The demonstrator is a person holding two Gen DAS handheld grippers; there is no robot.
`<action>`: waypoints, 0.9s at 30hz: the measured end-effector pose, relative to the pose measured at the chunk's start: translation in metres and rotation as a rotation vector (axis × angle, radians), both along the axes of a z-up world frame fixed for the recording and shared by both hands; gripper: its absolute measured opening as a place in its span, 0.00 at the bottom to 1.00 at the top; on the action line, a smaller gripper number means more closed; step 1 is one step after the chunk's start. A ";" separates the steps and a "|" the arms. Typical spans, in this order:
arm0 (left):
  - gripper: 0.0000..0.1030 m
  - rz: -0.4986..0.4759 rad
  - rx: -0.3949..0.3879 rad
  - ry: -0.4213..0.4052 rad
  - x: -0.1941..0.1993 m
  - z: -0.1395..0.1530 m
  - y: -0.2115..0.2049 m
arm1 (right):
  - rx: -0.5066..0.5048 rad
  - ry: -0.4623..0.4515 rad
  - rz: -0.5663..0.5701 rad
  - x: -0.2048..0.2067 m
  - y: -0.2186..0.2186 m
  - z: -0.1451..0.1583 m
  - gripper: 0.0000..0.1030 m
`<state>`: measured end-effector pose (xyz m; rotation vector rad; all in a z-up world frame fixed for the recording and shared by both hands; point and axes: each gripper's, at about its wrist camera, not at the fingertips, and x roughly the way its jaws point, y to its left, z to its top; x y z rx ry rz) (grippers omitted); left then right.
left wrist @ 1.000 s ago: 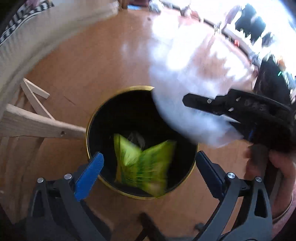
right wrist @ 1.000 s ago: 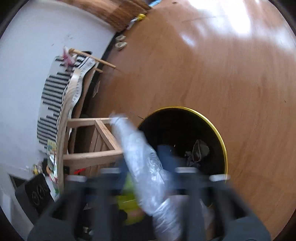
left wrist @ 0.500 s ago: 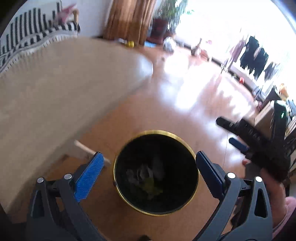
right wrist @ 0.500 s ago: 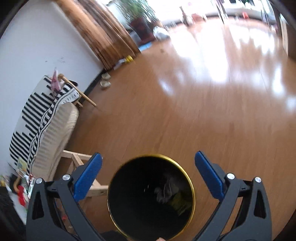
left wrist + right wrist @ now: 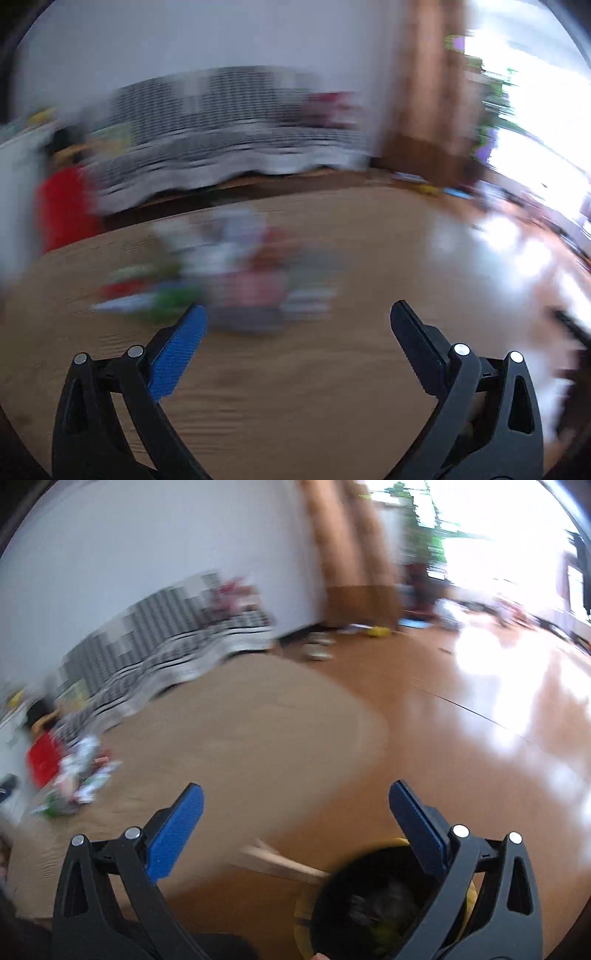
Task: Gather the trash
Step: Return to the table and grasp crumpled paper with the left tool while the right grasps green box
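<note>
Bin (image 5: 373,904) holds trash, low beside the right gripper (image 5: 295,801); both grippers (image 5: 297,321) gape empty over blurred litter (image 5: 229,273) on the table (image 5: 332,387).

A blurred litter pile (image 5: 236,273), probably wrappers, lies on the surface (image 5: 332,369); the bin (image 5: 384,904) stands on the floor (image 5: 480,738) beside it.

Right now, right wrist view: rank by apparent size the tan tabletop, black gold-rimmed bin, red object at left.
1. Tan tabletop, largest by far.
2. Black gold-rimmed bin, partly hidden by the right gripper and nearest the camera, so it looks enlarged.
3. Red object, smallest, blurred.
</note>
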<state>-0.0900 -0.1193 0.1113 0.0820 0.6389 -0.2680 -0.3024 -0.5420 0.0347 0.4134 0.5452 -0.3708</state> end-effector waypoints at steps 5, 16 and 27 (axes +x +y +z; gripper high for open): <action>0.94 0.248 -0.023 0.106 0.068 -0.038 0.128 | 0.019 -0.039 0.268 0.105 0.085 0.033 0.95; 0.94 0.064 -0.031 0.183 0.135 -0.086 0.153 | 0.186 0.110 0.458 0.283 0.198 -0.022 0.95; 0.69 -0.100 -0.009 0.262 0.172 -0.104 0.132 | 0.365 0.153 0.485 0.309 0.201 -0.039 0.46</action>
